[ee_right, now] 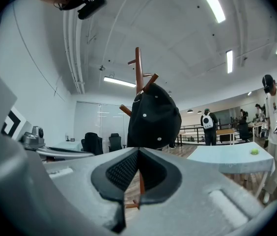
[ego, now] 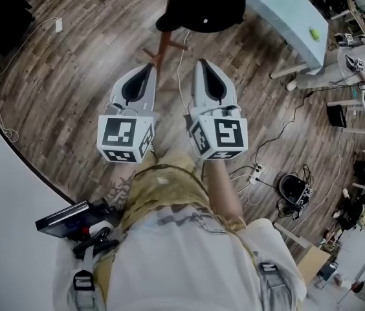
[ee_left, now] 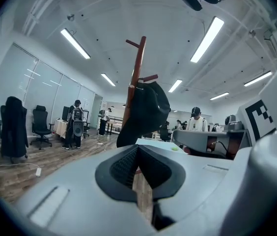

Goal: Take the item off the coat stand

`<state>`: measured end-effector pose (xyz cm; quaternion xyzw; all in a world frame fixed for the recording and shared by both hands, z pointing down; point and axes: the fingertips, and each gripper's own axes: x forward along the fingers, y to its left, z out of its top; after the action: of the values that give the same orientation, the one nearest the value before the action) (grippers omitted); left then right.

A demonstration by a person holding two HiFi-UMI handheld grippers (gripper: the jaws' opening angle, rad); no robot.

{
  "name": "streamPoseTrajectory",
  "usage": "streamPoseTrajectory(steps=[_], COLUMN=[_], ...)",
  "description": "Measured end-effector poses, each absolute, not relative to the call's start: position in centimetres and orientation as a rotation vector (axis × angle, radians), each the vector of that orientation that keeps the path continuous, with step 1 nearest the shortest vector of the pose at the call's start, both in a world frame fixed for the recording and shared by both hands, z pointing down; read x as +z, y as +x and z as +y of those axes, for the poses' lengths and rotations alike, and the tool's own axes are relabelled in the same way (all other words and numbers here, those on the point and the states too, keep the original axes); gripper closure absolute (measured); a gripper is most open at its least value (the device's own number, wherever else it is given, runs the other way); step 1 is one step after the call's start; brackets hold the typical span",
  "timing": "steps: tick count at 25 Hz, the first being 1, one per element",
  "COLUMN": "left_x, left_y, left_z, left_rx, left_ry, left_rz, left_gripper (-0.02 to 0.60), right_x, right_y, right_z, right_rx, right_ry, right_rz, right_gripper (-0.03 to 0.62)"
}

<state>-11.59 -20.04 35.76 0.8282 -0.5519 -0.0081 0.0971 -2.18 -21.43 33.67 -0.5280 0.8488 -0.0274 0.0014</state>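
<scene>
Black fabric cap hung on a peg near the top of a slim reddish-brown wooden coat stand. Rounded crown with small eyelets, brim drooping down beside the pole. Upright pole with short angled pegs rising above the cap, cross-shaped foot on the plank floor.

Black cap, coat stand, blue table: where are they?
black cap (ee_right: 153,117), right gripper view, middle of its crown.
coat stand (ee_right: 138,68), right gripper view, upper pole above the cap.
table (ee_right: 227,159), right gripper view, its pale blue top.
</scene>
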Motion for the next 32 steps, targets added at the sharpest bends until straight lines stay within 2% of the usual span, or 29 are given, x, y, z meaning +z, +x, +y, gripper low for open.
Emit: streamPoseTrajectory(steps=[4, 10, 24, 27, 32], left_x=[35.5, 33.9, 29.4, 29.1, 29.4], left_y=[-10.9, -12.5, -10.2, -10.6, -11.3], left_z=[-20.0, -22.2, -25.5, -25.9, -26.9], left_rx=[-0.020, -0.052, -0.052, -0.047, -0.016], left_ry=[2.454, 2.465, 2.513, 2.503, 2.482], left_rz=[-1.651, -1.734, -1.822, -1.839, -1.859], left_gripper=[0.580, 0.580, 0.580, 0.580, 0.580], right_x=[33.6, 29.0, 22.2, 21.3, 21.6], right_y=[-1.8, -2.3, 2.1, 2.3, 1.9], right_z=[-21.2, -22.1, -26.5, -27.6, -30.1], right_rx=[-0.075, 0.163, 0.304, 0.332, 0.310], right_ry=[-1.639, -1.562, -1.511, -1.493, -1.419], right_rz=[2.669, 2.590, 2.471, 2.492, 2.599], right_gripper=[0.597, 0.597, 0.594, 0.557, 0.449])
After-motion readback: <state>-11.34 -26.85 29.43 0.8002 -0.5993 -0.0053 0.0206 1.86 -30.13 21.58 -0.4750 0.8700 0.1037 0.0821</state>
